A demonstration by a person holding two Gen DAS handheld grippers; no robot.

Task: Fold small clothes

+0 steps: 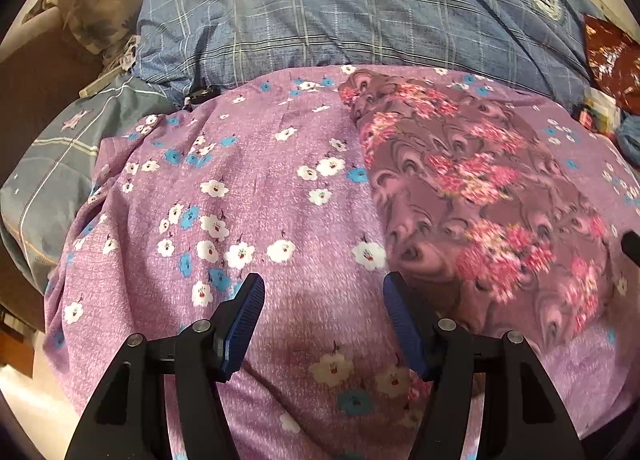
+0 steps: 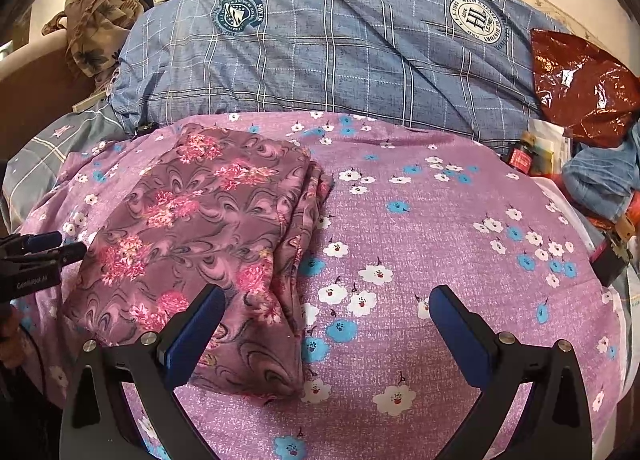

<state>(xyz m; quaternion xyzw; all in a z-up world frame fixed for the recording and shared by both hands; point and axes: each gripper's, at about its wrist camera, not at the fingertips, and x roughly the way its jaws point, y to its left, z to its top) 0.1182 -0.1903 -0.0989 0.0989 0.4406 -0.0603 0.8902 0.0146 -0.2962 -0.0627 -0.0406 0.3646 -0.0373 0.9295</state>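
A mauve garment with pink flower print (image 2: 208,244) lies folded in a long strip on the purple flowered bedsheet (image 2: 440,220). In the left wrist view the garment (image 1: 472,196) lies to the right of my left gripper (image 1: 324,292), which is open and empty above the sheet (image 1: 240,180). My right gripper (image 2: 326,300) is open and empty, its left finger over the garment's near right edge. The left gripper also shows at the left edge of the right wrist view (image 2: 60,246), beside the garment's left edge.
A blue plaid quilt (image 2: 320,48) lies along the far side of the bed. A red plastic bag (image 2: 584,84), boxes and blue cloth (image 2: 600,180) crowd the right edge. A tan leaf-print cloth (image 2: 96,28) sits at the far left.
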